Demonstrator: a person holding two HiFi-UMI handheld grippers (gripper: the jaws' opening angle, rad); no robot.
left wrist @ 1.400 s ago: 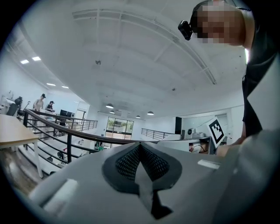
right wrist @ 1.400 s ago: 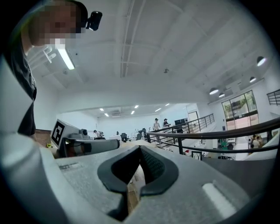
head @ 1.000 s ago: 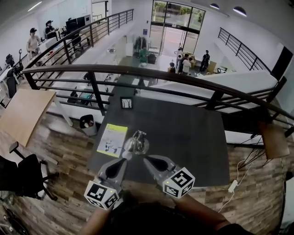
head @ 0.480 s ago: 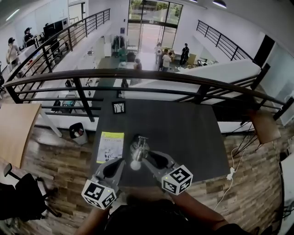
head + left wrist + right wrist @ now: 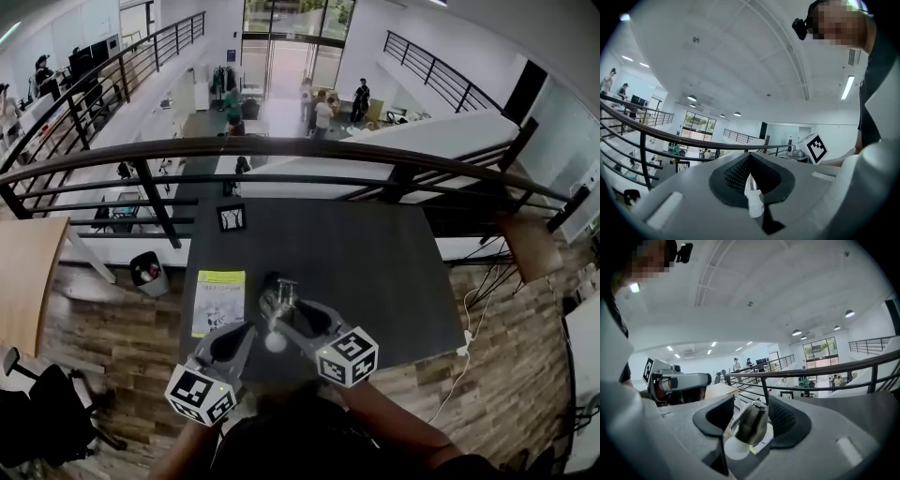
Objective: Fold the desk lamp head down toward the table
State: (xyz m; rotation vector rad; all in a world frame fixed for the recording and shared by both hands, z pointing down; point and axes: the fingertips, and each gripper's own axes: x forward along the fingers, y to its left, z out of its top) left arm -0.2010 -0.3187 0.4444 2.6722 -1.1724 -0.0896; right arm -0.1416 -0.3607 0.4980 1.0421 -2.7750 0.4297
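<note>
Head view, desk lamp (image 5: 278, 302) partly hidden

Bright, even white light, glare from tall glass entrance doors (image 5: 281, 19), round recessed ceiling lamps (image 5: 849, 313) glowing, faint shadows on matte dark grey tabletop (image 5: 375, 272), fisheye-bowed black metal handrail (image 5: 281, 147), dark vignetted corners, soft foreground.
</note>
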